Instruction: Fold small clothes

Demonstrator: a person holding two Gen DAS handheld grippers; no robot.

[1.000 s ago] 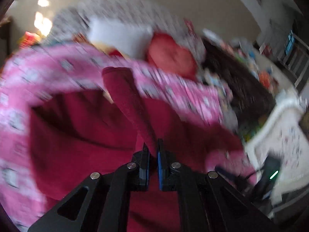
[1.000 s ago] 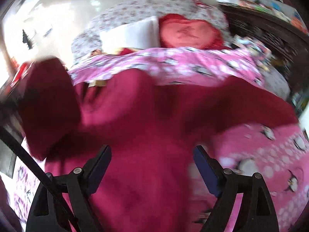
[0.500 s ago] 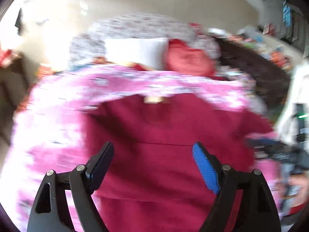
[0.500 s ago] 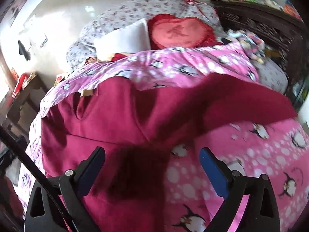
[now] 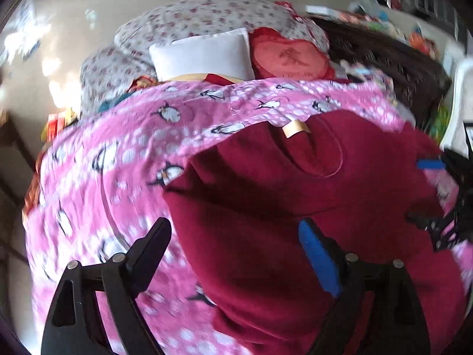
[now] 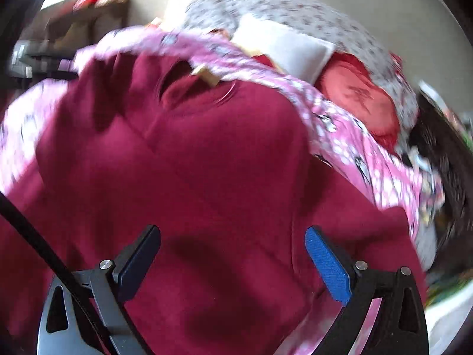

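The maroon garment (image 5: 295, 207) is spread on the pink blanket (image 5: 118, 162), centre-right of the frame. Both the left tongs (image 5: 233, 254) and right tongs (image 6: 233, 254) are spread wide, nothing pinched.

Dark red garment (image 5: 295, 207), a soft fleece-like top, lying spread on a pink blanket (image 5: 118, 153). In the left wrist view it fills the lower right of the frame; its round neckline (image 5: 322, 153) sits at upper centre-right, with a tan label (image 5: 295, 127) at the collar's far edge. In the right wrist view the garment (image 6: 207, 177) fills the centre and left of the frame, neckline and label (image 6: 205, 75) at upper centre. A fold ridge runs diagonally across the body; the surface is rumpled, with shadowed creases.
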